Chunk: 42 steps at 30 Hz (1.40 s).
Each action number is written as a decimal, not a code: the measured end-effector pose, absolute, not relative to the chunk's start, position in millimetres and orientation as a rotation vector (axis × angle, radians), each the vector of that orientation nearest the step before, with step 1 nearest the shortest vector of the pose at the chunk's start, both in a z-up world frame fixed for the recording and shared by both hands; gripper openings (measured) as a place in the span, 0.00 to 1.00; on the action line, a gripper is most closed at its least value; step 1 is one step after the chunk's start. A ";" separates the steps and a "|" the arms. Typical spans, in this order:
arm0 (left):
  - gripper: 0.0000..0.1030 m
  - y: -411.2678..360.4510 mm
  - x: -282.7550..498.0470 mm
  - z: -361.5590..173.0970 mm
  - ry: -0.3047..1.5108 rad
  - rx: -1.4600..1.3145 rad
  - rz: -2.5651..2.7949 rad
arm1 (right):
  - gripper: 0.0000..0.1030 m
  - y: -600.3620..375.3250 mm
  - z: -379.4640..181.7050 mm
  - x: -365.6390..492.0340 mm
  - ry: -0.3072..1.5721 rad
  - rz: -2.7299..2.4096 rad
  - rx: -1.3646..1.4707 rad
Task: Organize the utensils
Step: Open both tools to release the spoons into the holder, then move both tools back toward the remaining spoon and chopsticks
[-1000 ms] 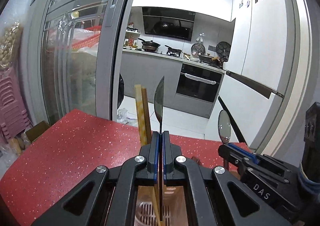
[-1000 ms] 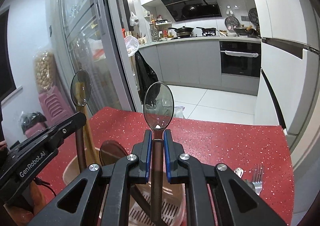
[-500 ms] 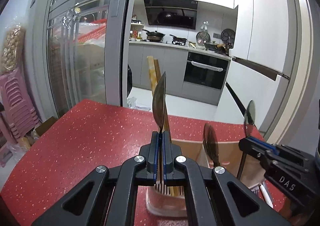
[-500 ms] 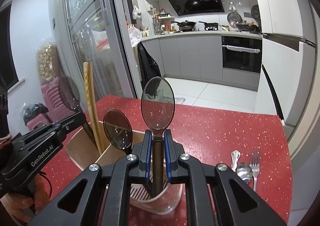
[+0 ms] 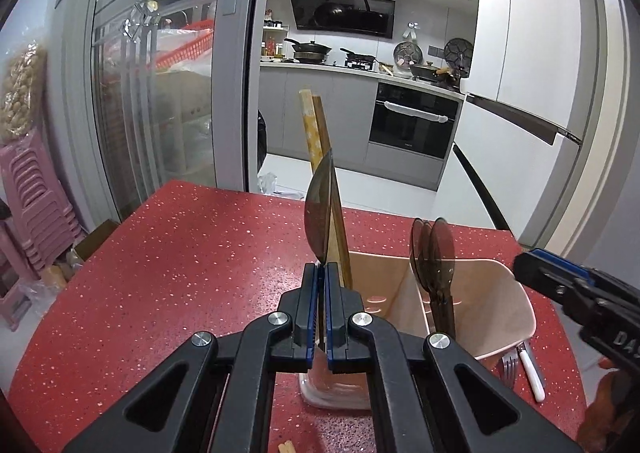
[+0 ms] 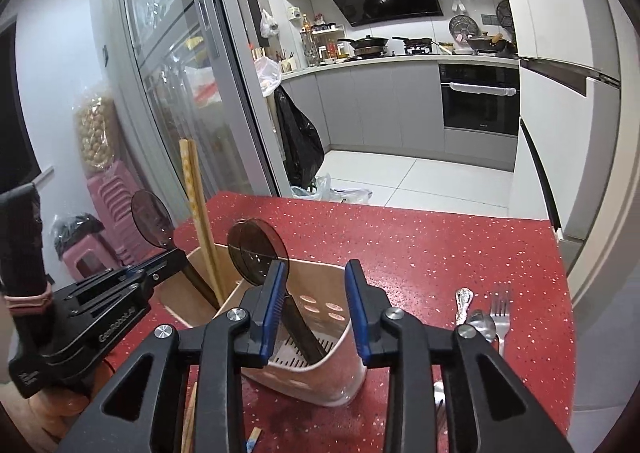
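Letting go is the big change: the right claw point(image 6: 316, 285) was pinching a dark spoon a second ago, and now its blue pads are spread wide with nothing between them. That spoon now stands in the pink holder point(image 6: 320, 293), leaning bowl-up next to another dark spoon in the right-hand compartment point(image 5: 434, 249). So I'd call that one sorted.

The left claw point(image 5: 322, 277) is another story. It's pressed tight on a third dark spoon point(image 5: 320, 221), bowl up and seen edge-on, sitting above the holder's left side, just in front of the chopsticks point(image 5: 316, 133) that already stand in there. Both cameras have pulled up and back since half a second ago, so you see more of the holder from above.

What's left, as far as I can tell: this spoon has to go in, probably with its mates on the right. Then there's the metal stuff lying on the red worktop point(image 6: 420, 253) beside the holder, a fork point(image 6: 500, 313) and a metal spoon point(image 6: 478, 323) at least. The free right claw looks well placed for those.
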<state>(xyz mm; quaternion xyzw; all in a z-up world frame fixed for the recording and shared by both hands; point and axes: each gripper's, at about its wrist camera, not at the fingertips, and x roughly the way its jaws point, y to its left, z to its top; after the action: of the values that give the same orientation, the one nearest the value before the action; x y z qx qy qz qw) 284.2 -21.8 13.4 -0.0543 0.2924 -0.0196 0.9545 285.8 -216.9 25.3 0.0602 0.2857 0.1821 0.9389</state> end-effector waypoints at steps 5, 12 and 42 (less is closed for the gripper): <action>0.25 -17.2 282.5 15.3 0.609 -0.125 -0.047 | 0.39 -226.1 29.7 271.2 0.598 0.375 0.154; 0.25 -15.3 271.6 24.4 0.605 -0.128 -0.061 | 0.52 -234.3 32.9 246.5 0.634 0.386 0.190; 1.00 14.5 153.3 -41.5 0.893 -0.110 0.021 | 1.00 -223.4 -19.8 161.6 0.970 0.340 0.232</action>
<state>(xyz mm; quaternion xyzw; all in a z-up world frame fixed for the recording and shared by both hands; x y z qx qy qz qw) 153.3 14.5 -41.5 -0.0532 0.4317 0.0100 0.9004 161.6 -223.4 -19.8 0.1106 0.4627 0.1623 0.8645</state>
